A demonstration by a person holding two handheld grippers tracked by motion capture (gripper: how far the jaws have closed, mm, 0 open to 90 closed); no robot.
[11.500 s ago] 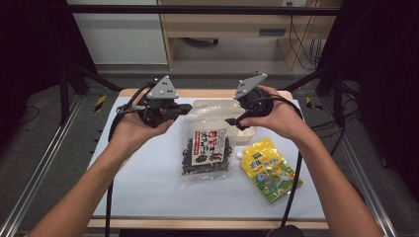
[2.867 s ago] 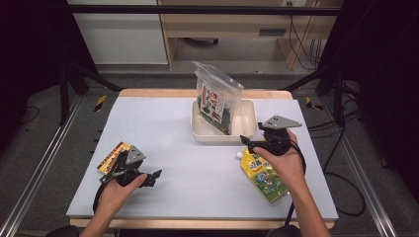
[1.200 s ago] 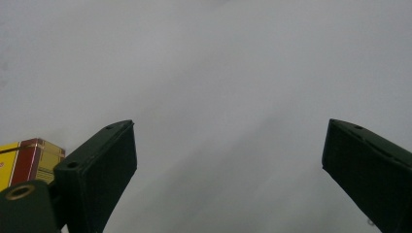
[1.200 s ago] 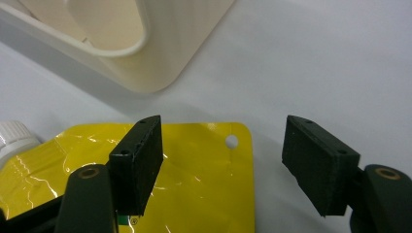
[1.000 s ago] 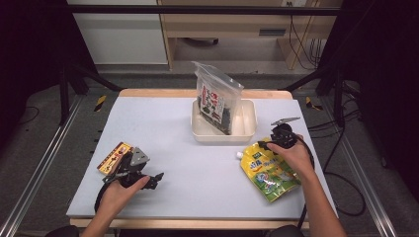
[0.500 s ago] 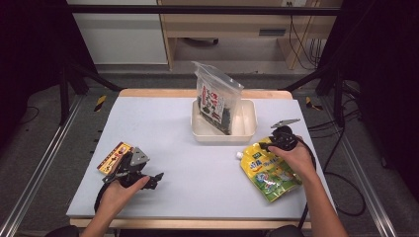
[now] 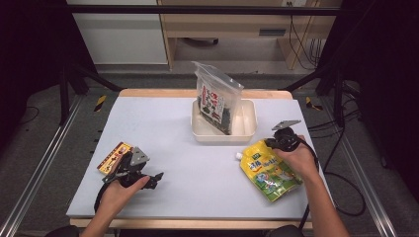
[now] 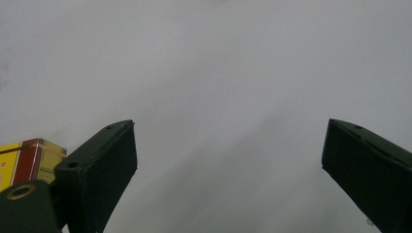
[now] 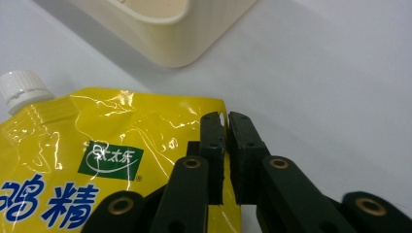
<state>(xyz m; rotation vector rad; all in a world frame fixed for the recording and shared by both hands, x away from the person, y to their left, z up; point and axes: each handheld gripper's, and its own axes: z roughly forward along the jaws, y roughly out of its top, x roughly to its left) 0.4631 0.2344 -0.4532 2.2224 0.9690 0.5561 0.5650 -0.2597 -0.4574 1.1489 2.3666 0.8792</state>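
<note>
The yellow spouted pouch (image 7: 269,169) lies flat on the tabletop (image 7: 188,148) at its right side, just in front of the cream tray (image 7: 249,132), white cap (image 9: 22,91) pointing toward the tray; its position matches that of half a second ago. Compared with 2.9 seconds ago, the right gripper (image 7: 276,143) has dropped from above the pouch to the pouch's upper right corner. In the right gripper view, the right gripper (image 9: 226,121) has its fingers (image 9: 212,141) drawn nearly together with the corner edge of the pouch pinched between them; one finger lies over the printed face, the other just past the edge. The tray holds a clear bag of dark dried food (image 7: 217,98) that stands tilted against its left wall, unchanged since 2.9 seconds ago. The left gripper (image 7: 148,177) rests low at the front left of the tabletop, in the same place as half a second ago, its fingers (image 8: 99,165) spread wide over bare surface. A red and yellow packet (image 7: 113,157) lies just beside it on its left.
</note>
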